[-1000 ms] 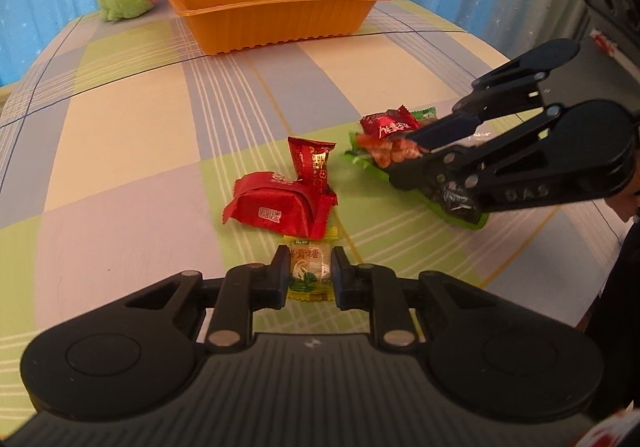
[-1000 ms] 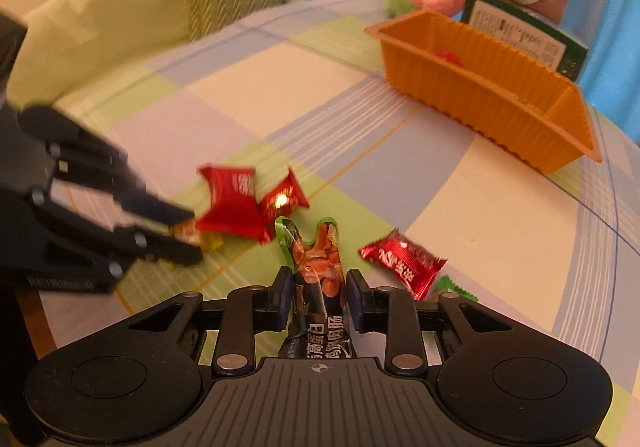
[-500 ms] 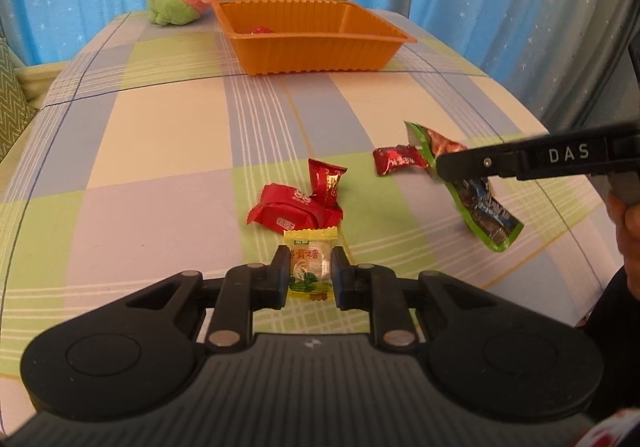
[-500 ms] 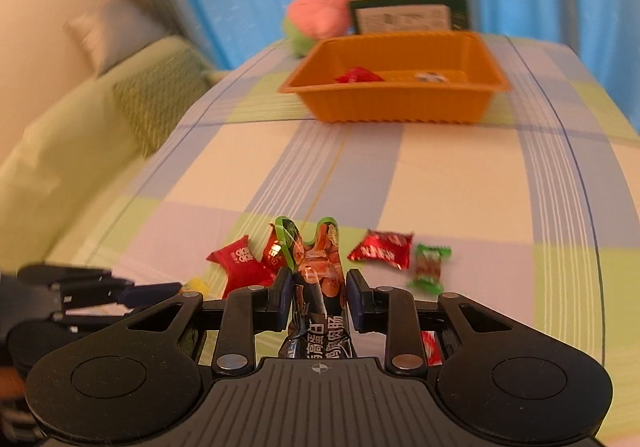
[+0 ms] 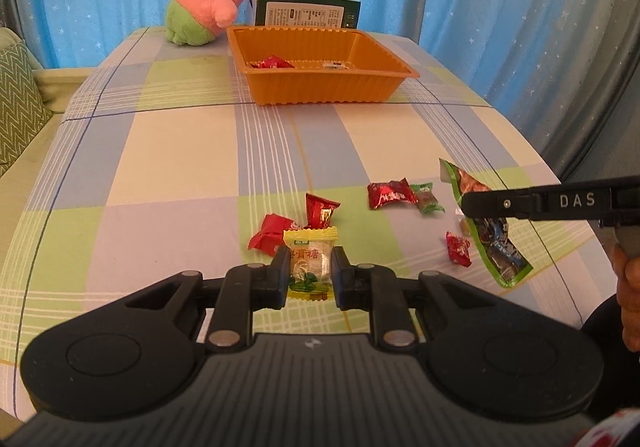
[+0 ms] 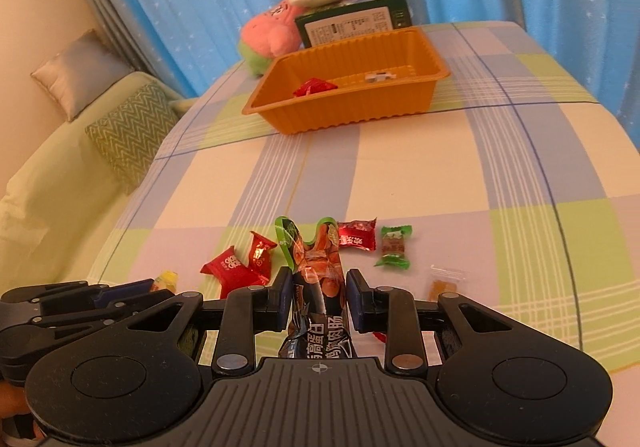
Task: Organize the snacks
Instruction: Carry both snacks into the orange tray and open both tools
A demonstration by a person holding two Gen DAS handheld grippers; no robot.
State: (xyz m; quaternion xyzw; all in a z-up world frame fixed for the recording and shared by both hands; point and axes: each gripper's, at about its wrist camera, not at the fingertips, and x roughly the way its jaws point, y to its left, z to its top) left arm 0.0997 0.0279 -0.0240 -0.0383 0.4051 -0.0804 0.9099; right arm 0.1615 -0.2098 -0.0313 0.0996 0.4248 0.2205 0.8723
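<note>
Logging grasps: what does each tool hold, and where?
Left tool: small yellow wrapped candy, gripped across its middle. Right tool: long green-edged sausage packet, gripped mid-length.

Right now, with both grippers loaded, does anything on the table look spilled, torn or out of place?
Nothing looks spilled or torn. The left gripper holds a yellow candy; the right gripper holds a green sausage pack. Several wrapped sweets lie loose on the tablecloth, outside the orange tray.

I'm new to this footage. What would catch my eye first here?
Each gripper holds a snack above the checked tablecloth: the left gripper pinches a yellow candy, the right gripper a green sausage packet. Beyond them, an orange tray waits with loose red candies strewn before it.
</note>
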